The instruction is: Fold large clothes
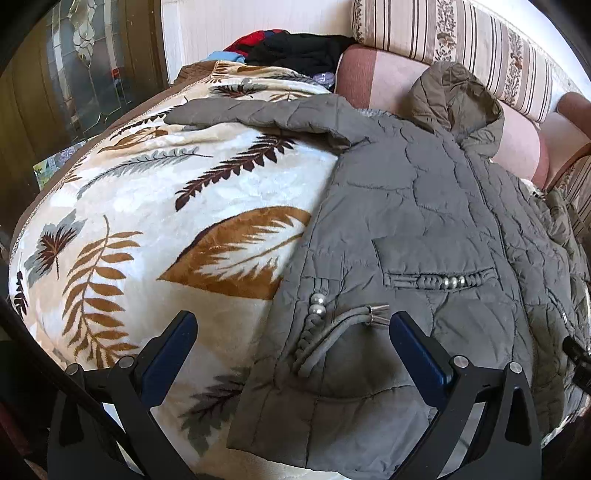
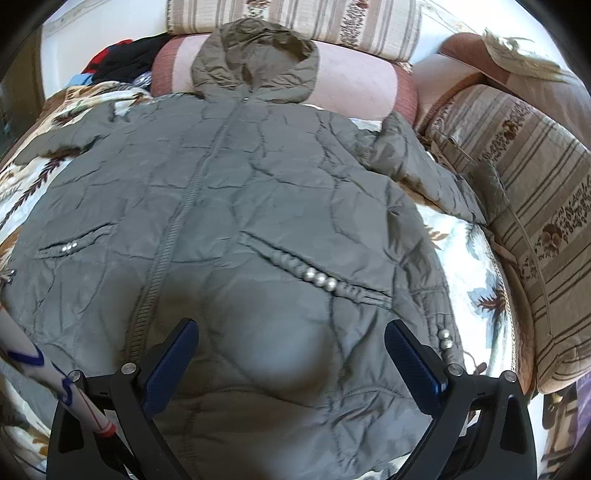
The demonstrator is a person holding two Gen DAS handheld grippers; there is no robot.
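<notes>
Hovering open and empty, left tool (image 1: 291, 325) and right tool (image 2: 291, 332) should pinch the grey quilted hooded jacket (image 2: 258, 192) at its near hem corners, lifting evenly.

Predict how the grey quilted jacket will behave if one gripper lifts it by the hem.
The jacket is creased and puffy, so it will probably drape and sag. Its sheen hints the fabric may slip. The beaded cords would likely dangle.

A leaf-print blanket (image 1: 147, 206) is spread over the bed. Striped cushions (image 1: 480, 48) are set against a white wall (image 1: 199, 33); a glazed door (image 1: 85, 62) is seen left.
</notes>
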